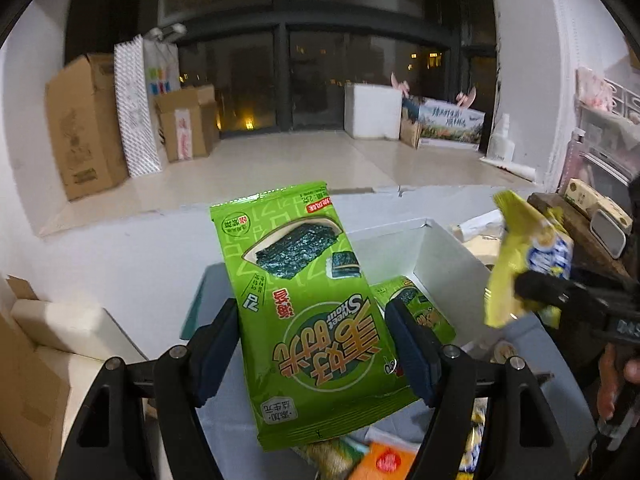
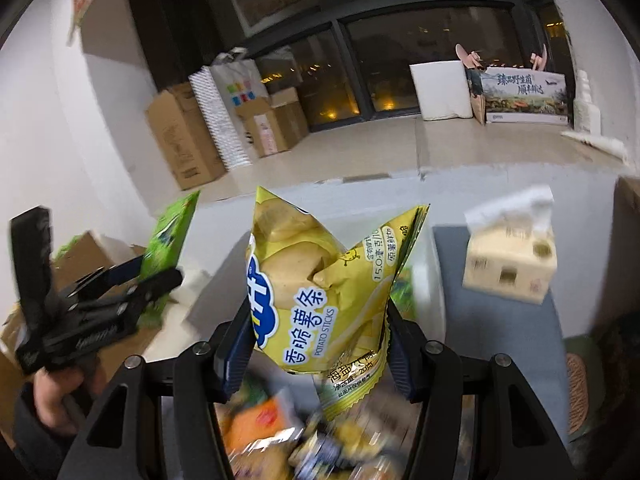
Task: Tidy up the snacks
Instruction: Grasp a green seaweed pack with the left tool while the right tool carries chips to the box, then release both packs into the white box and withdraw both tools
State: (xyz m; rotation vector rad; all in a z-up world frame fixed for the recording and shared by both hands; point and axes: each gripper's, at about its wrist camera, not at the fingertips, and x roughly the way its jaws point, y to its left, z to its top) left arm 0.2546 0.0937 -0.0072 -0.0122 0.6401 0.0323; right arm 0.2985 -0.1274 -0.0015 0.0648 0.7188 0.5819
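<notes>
My left gripper (image 1: 316, 344) is shut on a green seaweed snack packet (image 1: 304, 300), holding it upright above the white box (image 1: 444, 256). Another green seaweed packet (image 1: 416, 308) lies inside that box. My right gripper (image 2: 320, 344) is shut on a yellow potato sticks bag (image 2: 320, 292), lifted in the air. That bag also shows at the right of the left wrist view (image 1: 524, 256), held by the right gripper (image 1: 532, 292). The left gripper with its green packet (image 2: 170, 236) shows at the left of the right wrist view.
Several loose snack packets (image 1: 384, 460) lie below the grippers; they are blurred in the right wrist view (image 2: 280, 432). A tissue box (image 2: 512, 260) stands at the right. Cardboard boxes (image 1: 84, 124) and a white foam box (image 1: 372, 110) sit on the window ledge.
</notes>
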